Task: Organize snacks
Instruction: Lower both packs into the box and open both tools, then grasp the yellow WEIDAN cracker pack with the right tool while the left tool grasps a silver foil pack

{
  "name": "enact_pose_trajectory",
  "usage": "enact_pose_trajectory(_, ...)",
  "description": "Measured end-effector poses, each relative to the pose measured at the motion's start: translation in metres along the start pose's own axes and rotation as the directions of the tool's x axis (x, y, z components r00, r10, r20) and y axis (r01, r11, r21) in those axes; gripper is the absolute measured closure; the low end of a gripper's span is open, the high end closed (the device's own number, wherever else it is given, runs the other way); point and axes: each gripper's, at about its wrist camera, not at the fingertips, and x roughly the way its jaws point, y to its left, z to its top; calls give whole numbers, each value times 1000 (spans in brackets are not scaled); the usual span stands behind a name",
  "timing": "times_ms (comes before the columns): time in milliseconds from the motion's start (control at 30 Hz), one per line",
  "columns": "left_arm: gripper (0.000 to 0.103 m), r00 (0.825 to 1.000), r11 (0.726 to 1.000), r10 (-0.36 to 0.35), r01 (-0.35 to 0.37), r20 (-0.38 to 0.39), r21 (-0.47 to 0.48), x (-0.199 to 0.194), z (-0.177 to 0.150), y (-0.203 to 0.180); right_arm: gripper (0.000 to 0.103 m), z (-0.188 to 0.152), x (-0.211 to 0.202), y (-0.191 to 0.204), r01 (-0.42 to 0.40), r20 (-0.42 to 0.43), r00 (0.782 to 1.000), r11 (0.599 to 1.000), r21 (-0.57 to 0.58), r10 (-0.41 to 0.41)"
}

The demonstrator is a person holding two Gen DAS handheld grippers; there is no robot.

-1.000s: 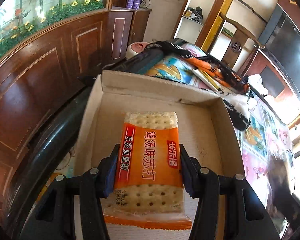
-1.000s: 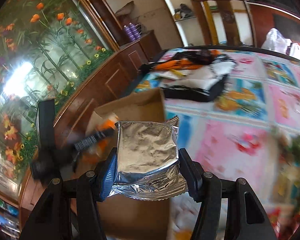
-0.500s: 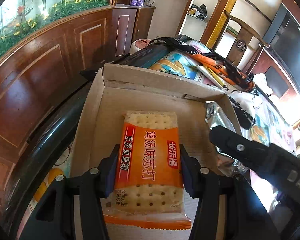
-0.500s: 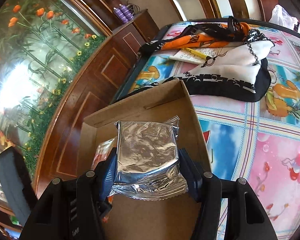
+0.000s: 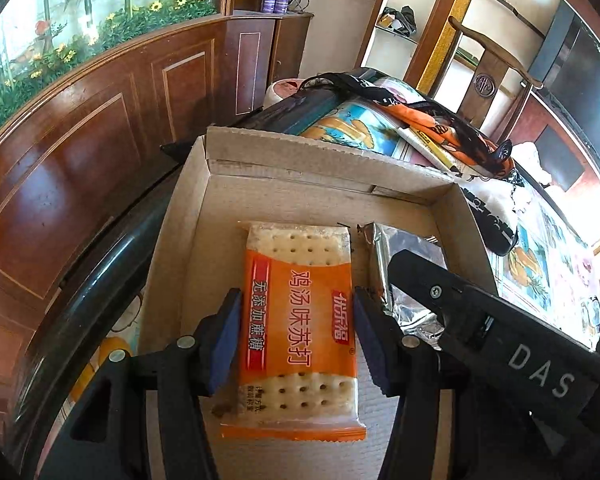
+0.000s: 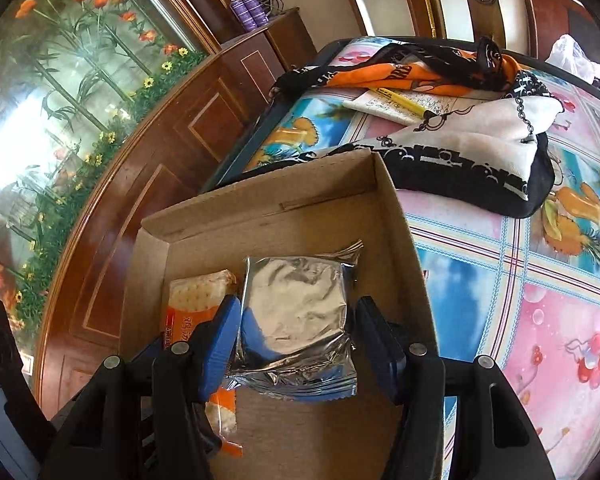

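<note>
The cardboard box (image 5: pixel 188 216) sits at the table (image 6: pixel 540 320) edge and holds both snacks. The cracker packet (image 5: pixel 300 320) lies flat inside, between the released jaws of the left gripper (image 5: pixel 296 336). The foil packet (image 6: pixel 296 312) lies beside it, the right gripper (image 6: pixel 296 340) likewise parted. Judged step: placement done; next, lift both grippers clear without snagging the wrappers.

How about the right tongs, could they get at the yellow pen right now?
Probably not yet: the right tongs straddle the foil pack in the box; the pen lies past its far wall, with open space above.
</note>
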Motion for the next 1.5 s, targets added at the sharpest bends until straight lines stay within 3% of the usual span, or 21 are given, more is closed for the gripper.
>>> enact_pose_trajectory(333, 27, 998, 999, -45, 44, 47, 18, -14, -2, -8, 38, -12, -36, -4, -69, 81, 994, 997, 19, 67)
enact_pose_trajectory(600, 27, 992, 996, -56, 49, 110, 68, -28, -4, -22, 38, -20, -67, -22, -101, 154, 984, 994, 44, 94)
enact_pose_trajectory(933, 26, 985, 994, -62, 46, 161, 101, -38, -9, -29, 36, -40, -91, -58, -117, 161, 982, 990, 79, 103)
enact_pose_trajectory(1333, 26, 975, 988, -89, 61, 202, 140, -51, -14, -39, 36, -104, -170, -143, -117, 216, 973, 983, 141, 85)
enact_pose_trajectory(1500, 26, 961, 975, -146, 99, 234, 199, -64, -25, -57, 32, -134, -219, -203, -102, 320, 947, 975, 198, 34)
